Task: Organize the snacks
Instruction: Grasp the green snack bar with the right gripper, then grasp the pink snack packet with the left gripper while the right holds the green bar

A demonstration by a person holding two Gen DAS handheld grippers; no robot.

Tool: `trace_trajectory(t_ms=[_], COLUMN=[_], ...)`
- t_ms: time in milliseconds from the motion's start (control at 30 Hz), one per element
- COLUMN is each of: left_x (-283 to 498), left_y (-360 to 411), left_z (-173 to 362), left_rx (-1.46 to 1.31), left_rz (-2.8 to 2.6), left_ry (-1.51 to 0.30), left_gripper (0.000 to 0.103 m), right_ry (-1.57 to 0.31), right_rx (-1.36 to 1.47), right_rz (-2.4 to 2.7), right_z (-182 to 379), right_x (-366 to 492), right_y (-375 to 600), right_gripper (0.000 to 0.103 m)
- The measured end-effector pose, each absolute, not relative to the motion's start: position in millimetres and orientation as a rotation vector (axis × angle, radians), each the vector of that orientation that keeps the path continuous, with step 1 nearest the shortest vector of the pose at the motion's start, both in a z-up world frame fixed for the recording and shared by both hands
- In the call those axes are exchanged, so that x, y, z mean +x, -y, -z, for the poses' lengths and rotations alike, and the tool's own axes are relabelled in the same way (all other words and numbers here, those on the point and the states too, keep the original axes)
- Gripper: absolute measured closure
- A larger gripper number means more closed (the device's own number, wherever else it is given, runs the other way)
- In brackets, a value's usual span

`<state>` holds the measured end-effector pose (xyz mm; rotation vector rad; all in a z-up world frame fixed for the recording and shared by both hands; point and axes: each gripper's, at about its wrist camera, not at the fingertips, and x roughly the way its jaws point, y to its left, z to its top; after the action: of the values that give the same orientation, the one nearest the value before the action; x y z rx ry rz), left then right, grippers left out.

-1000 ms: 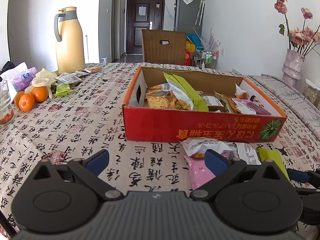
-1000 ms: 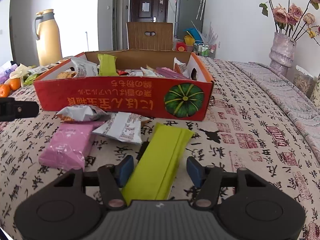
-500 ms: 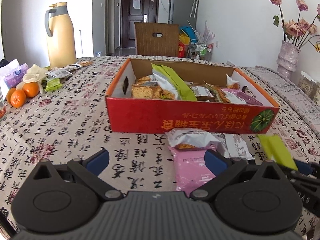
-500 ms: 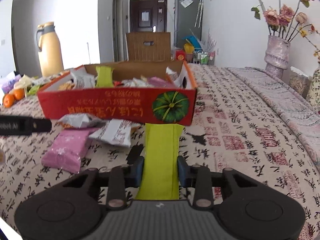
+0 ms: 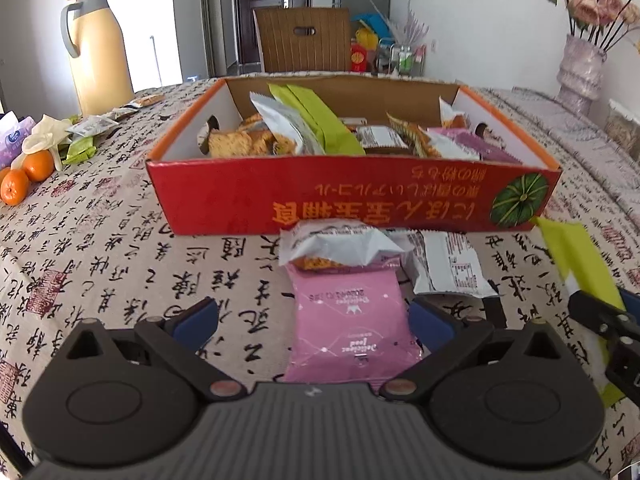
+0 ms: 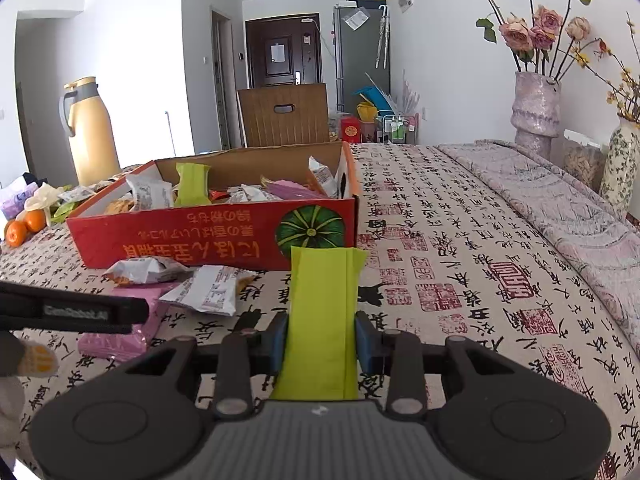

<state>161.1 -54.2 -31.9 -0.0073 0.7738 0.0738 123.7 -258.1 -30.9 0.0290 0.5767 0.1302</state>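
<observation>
I have the right gripper (image 6: pixel 322 338) clamped on the flat lime-green snack packet (image 6: pixel 322 312), lifted off the bench (image 6: pixel 460 264) and pointed at the red cardboard box (image 6: pixel 208 240) where it belongs. My left gripper (image 5: pixel 314 318) is spread wide around the pink foil packet (image 5: pixel 348 320), not gripping it.
</observation>
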Motion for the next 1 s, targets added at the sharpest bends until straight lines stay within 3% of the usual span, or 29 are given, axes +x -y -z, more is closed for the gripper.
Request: trace_trajectory(t_ms=[500,567,633,800,1000], left_x=[174,174,173,170,162], left_y=[64,62,63,63,59], left_z=[45,45,43,40,39], left_rx=[0.000,-0.015,-0.017,-0.011,-0.006], left_rz=[-0.096,-0.079,-0.068,-0.055,-0.047], left_ry=[-0.816,-0.814,-0.804,-0.788,-0.778], left_gripper=[0.001,0.007,0.022,0.040,0.041], right_ry=[-0.594,-0.597,-0.599,-0.599,-0.595], right_rx=[0.064,0.065,0.065,0.063,0.057], right_rz=[-0.137,-0.136,-0.136,-0.136,-0.134], right_z=[40,41,41,41,39], right_x=[129,130,130,130,128], right_y=[266,266,266,266,263], right_gripper=[0.069,0.069,0.069,0.069,0.069])
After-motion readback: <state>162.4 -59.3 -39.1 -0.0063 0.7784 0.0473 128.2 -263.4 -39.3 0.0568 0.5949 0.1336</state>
